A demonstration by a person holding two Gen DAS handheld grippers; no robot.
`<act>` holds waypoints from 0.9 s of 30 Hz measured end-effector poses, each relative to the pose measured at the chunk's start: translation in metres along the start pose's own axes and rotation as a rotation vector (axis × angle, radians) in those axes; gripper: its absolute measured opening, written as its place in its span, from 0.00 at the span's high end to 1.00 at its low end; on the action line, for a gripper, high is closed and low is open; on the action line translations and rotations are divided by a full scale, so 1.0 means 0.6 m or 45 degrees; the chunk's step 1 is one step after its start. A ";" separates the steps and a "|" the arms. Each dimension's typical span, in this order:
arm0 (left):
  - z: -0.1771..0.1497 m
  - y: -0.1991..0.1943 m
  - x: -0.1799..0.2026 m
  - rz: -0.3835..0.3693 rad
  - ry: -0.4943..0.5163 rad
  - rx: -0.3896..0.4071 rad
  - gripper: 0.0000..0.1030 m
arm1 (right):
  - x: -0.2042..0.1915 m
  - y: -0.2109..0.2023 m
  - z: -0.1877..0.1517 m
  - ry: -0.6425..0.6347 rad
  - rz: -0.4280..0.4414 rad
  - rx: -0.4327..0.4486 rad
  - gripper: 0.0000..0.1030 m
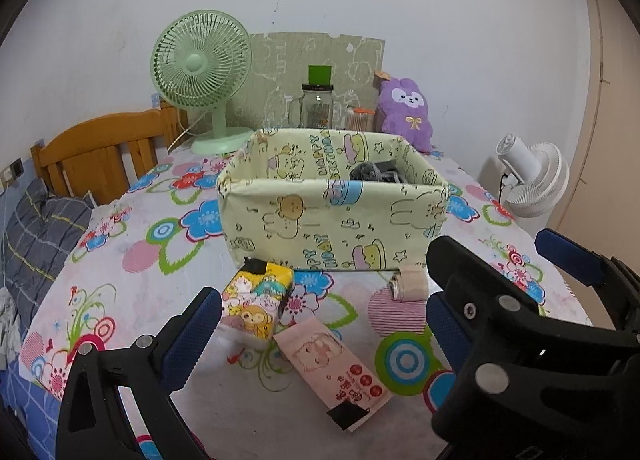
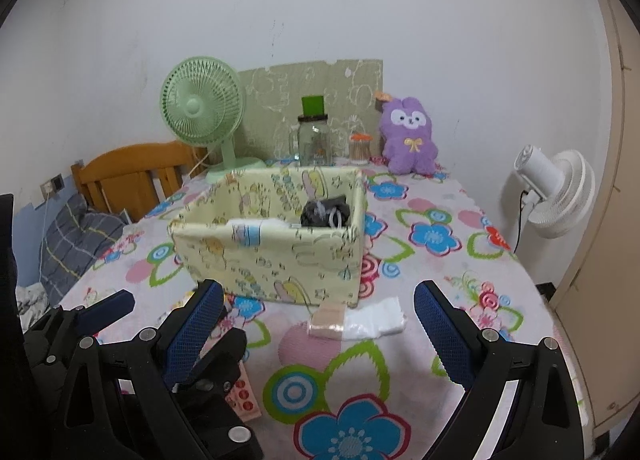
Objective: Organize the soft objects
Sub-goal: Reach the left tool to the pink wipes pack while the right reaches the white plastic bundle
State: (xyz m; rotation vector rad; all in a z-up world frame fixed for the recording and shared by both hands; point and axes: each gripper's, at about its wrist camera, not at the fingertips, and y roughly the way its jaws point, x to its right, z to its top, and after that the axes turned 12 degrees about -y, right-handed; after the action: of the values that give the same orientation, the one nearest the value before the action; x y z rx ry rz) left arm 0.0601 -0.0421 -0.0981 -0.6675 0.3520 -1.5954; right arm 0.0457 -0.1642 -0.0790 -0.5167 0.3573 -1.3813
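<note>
A pale green cartoon-print fabric box [image 1: 332,219] [image 2: 272,252] stands mid-table with a dark grey item [image 1: 376,173] [image 2: 326,211] inside. In front of it lie a yellow tissue pack [image 1: 256,300], a pink pack [image 1: 336,368] and a beige roll [image 1: 408,284] [image 2: 326,320] beside a white crumpled sheet [image 2: 376,320]. A purple plush [image 1: 406,111] [image 2: 408,139] sits at the back. My left gripper [image 1: 320,332] is open, just short of the yellow and pink packs. My right gripper [image 2: 318,332] is open, just short of the beige roll. Neither holds anything.
A green desk fan [image 1: 200,71], a glass jar [image 1: 316,107] and a swab holder [image 2: 359,147] line the back wall. A wooden headboard [image 1: 100,151] and a checked pillow [image 1: 36,227] are to the left. A white fan [image 2: 556,191] stands off the right edge.
</note>
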 end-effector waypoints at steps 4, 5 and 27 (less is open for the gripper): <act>-0.007 0.008 -0.008 0.006 -0.032 -0.023 0.00 | -0.001 0.010 -0.008 0.010 -0.001 -0.022 0.05; -0.010 0.010 -0.010 0.009 -0.035 -0.028 0.00 | -0.002 0.012 -0.011 0.013 0.000 -0.026 0.05; -0.066 0.076 -0.016 0.062 -0.066 -0.202 0.01 | -0.002 0.080 -0.069 0.059 0.028 -0.167 0.05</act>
State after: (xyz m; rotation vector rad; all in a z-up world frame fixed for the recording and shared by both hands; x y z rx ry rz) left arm 0.0727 -0.0454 -0.1578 -0.8143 0.4569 -1.5118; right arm 0.0634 -0.1635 -0.1400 -0.5875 0.4924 -1.3563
